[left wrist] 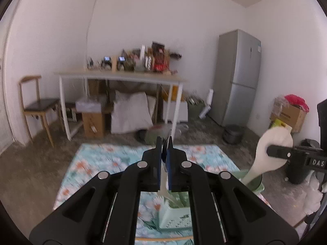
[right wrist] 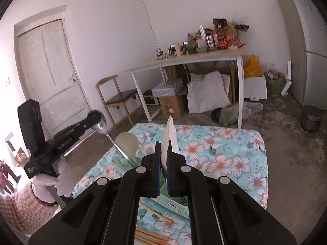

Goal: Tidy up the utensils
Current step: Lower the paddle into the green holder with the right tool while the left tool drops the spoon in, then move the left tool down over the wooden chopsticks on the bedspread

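Note:
My left gripper (left wrist: 164, 143) is shut on a metal spoon (right wrist: 102, 125); in the right wrist view its bowl sits in that gripper's tip and its handle runs down toward the green holder (right wrist: 122, 164). My right gripper (right wrist: 163, 149) is shut on a white rice paddle (right wrist: 170, 136), which shows in the left wrist view (left wrist: 271, 149) at the right, its handle going down into the green holder (left wrist: 254, 183). A green perforated basket (left wrist: 175, 218) sits below both grippers on the floral cloth (left wrist: 98, 163). A pale green paddle (right wrist: 126, 143) stands in the holder.
Wooden chopsticks (right wrist: 155, 234) lie on the cloth near the basket. Beyond the floral table stand a white desk (left wrist: 122, 77) with clutter, a wooden chair (left wrist: 36, 106), a grey fridge (left wrist: 239, 77), boxes and a dark bin (left wrist: 233, 133) on the floor.

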The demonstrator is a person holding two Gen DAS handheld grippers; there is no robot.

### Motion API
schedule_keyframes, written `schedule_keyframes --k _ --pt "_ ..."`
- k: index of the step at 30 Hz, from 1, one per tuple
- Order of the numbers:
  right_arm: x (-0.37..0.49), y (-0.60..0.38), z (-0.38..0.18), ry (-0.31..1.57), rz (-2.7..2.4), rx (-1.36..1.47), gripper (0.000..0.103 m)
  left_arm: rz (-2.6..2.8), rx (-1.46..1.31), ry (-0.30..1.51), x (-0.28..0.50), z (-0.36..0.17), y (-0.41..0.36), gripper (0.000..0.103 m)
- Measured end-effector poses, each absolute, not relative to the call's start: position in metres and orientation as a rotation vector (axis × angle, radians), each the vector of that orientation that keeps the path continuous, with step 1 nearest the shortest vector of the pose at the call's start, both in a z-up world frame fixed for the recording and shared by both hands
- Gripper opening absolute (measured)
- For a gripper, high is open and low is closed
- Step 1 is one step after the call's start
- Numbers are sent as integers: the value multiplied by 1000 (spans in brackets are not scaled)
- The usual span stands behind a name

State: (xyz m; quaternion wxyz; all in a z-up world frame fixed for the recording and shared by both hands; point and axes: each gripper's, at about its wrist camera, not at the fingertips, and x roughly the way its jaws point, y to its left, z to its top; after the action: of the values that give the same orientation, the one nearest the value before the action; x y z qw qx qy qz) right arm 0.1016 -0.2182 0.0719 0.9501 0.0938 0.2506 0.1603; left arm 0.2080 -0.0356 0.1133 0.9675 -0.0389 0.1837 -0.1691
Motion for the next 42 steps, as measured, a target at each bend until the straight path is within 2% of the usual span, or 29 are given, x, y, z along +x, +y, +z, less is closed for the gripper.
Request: schedule_keyframes --k 2,4,7,16,17,18,19,27,31,33,37,42 --pt "104 -218 69 519 322 195 5 -377 -109 416 216 102 -34 9" --pt "104 -218 67 525 315 194 5 -410 -159 441 219 97 -27 31" --pt "107 -218 64 535 310 197 5 -413 -206 413 213 95 -13 48" --pt "113 -214 60 589 267 194 7 -388 -193 391 159 87 23 70" --pt "112 -215 60 590 263 203 15 -387 -195 397 153 85 28 71" --pt "109 -216 62 583 261 213 30 -384 -196 403 146 82 32 75" --pt "104 -217 65 565 256 223 35 -381 -196 410 136 78 38 79" --pt "65 -226 86 469 224 276 44 -362 -218 427 89 63 64 84" --pt "33 -231 84 446 198 300 53 -357 -220 440 68 56 74 87" --pt "18 -231 76 453 184 305 62 -355 -223 457 58 49 77 88" --pt "-9 -224 38 542 177 304 74 -350 -248 522 39 28 81 89" --pt "-24 -211 -37 747 183 382 75 -350 -326 613 25 -2 78 89"
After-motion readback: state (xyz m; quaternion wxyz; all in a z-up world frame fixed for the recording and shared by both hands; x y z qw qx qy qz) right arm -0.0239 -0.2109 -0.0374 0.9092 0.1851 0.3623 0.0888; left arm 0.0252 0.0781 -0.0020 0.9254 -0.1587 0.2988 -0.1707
